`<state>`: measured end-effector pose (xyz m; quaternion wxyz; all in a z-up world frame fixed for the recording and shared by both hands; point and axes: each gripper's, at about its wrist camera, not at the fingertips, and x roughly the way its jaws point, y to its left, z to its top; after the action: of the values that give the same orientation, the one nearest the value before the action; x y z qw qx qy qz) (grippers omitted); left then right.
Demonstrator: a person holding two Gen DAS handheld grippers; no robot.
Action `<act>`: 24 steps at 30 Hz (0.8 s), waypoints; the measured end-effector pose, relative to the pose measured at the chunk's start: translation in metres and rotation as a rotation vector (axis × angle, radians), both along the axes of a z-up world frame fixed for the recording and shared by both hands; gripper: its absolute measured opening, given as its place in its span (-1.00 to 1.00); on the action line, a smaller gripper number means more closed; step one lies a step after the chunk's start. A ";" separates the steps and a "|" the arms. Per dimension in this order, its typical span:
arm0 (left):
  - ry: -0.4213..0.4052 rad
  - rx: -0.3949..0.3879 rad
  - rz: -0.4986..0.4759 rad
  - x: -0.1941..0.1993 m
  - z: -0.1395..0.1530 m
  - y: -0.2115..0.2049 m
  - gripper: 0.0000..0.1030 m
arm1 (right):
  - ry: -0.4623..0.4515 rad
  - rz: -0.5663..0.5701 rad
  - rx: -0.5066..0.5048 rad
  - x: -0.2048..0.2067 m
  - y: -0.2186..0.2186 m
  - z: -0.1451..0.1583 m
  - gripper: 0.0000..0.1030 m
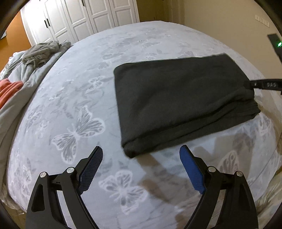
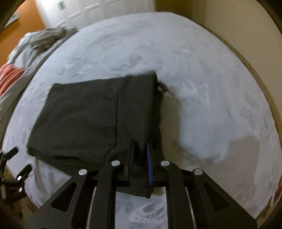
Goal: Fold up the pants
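- The left hand-held gripper [image 1: 141, 155] hangs above the bed with its two blue-padded fingers [image 1: 191, 170] spread wide apart and nothing between them.
- Its fingertips sit just short of the near corner of the folded pants [image 1: 181, 102], apart from the cloth.
- The right hand-held gripper [image 2: 141, 149] is closed on the pants [image 2: 98, 116]: dark fabric is pinched between its narrow-set fingers, and a flap of it hangs down past them toward the camera.
- In the left wrist view, a black finger of the right hand-held gripper [image 1: 264, 84] reaches in from the right edge and touches the far right end of the pants.
- The pants are black or very dark grey, folded into a thick rectangle of several layers, lying on the right half of the bed.
- The bed [image 1: 84, 98] is covered with a pale grey-blue sheet printed with butterflies.
- At the bed's left edge lies a rumpled grey duvet [image 1: 15, 91], with a crumpled grey garment [image 1: 44, 52] on top and an orange-red cloth [image 1: 8, 89] beside it.
- Beyond the bed stands a white panelled wardrobe [image 1: 79, 15].
- The right wrist view is motion-blurred.
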<state>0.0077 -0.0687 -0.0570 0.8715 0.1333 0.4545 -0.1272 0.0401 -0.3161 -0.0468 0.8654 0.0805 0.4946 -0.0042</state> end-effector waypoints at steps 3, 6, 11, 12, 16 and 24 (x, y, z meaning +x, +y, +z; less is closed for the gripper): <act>-0.021 -0.005 -0.001 0.001 0.005 -0.008 0.68 | -0.054 -0.029 0.063 -0.008 -0.008 0.012 -0.72; -0.031 -0.021 -0.005 0.000 0.007 -0.012 0.68 | -0.007 -0.052 0.144 -0.003 -0.015 0.007 -0.66; -0.019 -0.030 -0.005 0.001 0.006 -0.012 0.68 | 0.035 -0.083 0.238 0.016 -0.024 -0.011 0.21; -0.019 -0.029 -0.004 0.001 0.006 -0.011 0.68 | 0.037 -0.086 0.226 0.016 -0.023 -0.013 -0.17; -0.032 -0.048 0.013 0.000 0.016 0.000 0.68 | 0.002 -0.051 0.066 0.014 0.004 -0.006 -0.72; -0.063 -0.164 0.161 0.006 0.048 0.079 0.68 | -0.155 0.220 0.224 0.025 0.111 0.098 -0.78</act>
<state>0.0139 0.0105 -0.0093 0.9007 0.0285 0.4242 -0.0892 0.0655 -0.2050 0.0513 0.8818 0.1219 0.4297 0.1518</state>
